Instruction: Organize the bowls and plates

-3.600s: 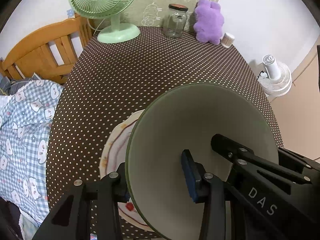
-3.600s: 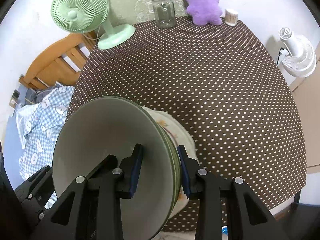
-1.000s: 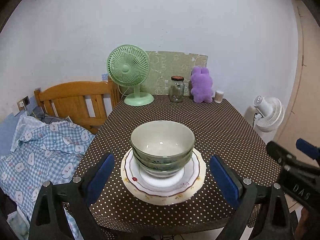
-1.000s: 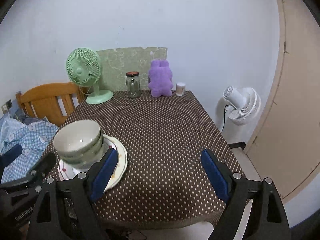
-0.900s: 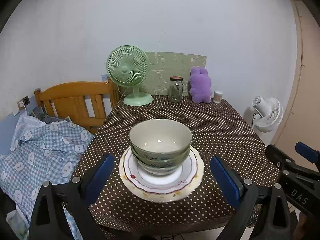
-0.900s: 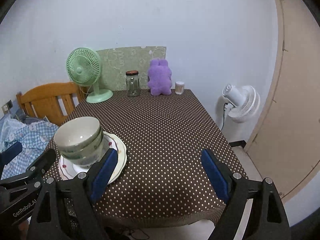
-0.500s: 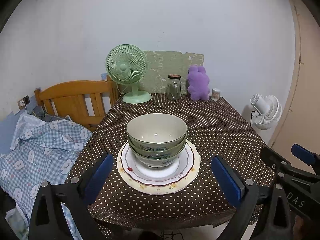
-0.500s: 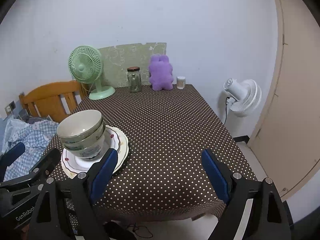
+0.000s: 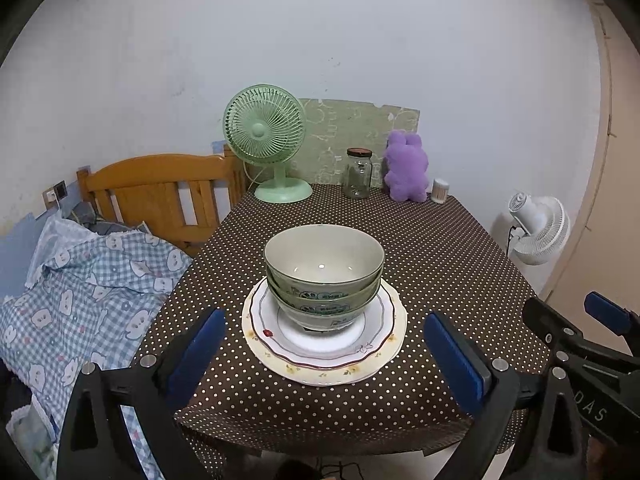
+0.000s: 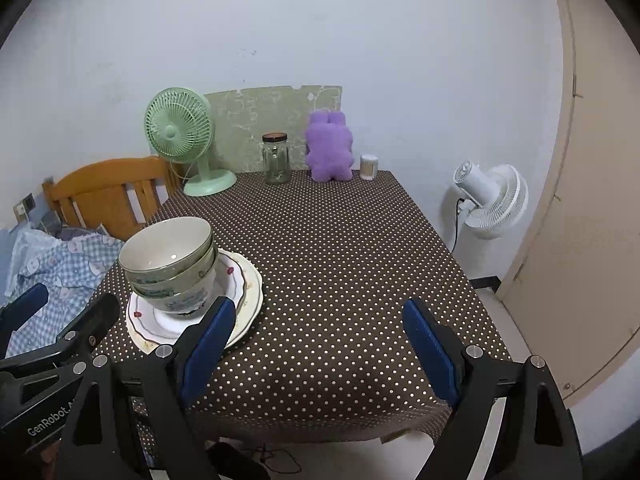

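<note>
Three pale green bowls sit nested upright on a stack of white plates near the front edge of the dotted brown table. My left gripper stands open in front of the stack, back from the table edge, nothing between its blue pads. My right gripper is open too, to the right of the stack and empty. Each gripper shows at the edge of the other's view.
A green desk fan, a glass jar, a purple plush toy and a small white container line the table's far edge. A wooden bed frame with checked bedding lies left. A white floor fan and a door stand right.
Long before now both grippers held a bowl over the plates. Over the last second both stay open and back from the table; the view has drifted only slightly.
</note>
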`<state>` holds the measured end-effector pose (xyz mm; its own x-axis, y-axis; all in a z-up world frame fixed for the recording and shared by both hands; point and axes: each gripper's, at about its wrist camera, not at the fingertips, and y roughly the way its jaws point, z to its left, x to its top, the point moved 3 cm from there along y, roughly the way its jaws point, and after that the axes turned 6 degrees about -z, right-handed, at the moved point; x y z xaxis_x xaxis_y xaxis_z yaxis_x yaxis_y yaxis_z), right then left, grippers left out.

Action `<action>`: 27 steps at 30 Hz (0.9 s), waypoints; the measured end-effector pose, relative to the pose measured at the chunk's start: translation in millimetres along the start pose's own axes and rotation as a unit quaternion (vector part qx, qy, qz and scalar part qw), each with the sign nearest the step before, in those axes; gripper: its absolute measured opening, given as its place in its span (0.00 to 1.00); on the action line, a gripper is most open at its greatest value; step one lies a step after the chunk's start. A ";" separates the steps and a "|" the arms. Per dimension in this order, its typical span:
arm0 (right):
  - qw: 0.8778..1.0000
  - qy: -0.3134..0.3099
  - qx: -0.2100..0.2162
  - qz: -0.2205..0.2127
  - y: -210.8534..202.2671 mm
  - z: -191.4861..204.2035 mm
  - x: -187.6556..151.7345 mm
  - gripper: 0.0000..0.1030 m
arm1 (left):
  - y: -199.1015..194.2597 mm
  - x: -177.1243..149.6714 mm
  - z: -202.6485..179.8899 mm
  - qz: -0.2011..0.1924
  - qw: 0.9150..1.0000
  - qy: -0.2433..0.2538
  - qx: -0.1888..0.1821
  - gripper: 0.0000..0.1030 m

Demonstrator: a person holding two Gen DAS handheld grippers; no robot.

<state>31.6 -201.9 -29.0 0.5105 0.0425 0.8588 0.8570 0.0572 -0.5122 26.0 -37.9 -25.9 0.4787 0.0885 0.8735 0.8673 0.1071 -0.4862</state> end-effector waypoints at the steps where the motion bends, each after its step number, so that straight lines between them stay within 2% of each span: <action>1: 1.000 0.000 0.000 0.001 0.4 -0.4 0.0 0.85 | 0.0 -0.1 0.1 0.000 1.000 0.000 -0.001 0.98; 27: 1.000 0.001 -0.005 0.010 3.7 -4.1 -2.5 0.85 | 1.4 -1.1 -2.5 0.002 1.000 0.000 -0.002 0.98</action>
<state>33.7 -205.9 -33.0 0.5278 0.0418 0.8483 0.8471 0.0468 -0.5294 27.0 -40.4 -27.5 0.4815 0.0895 0.8719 0.8663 0.1024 -0.4889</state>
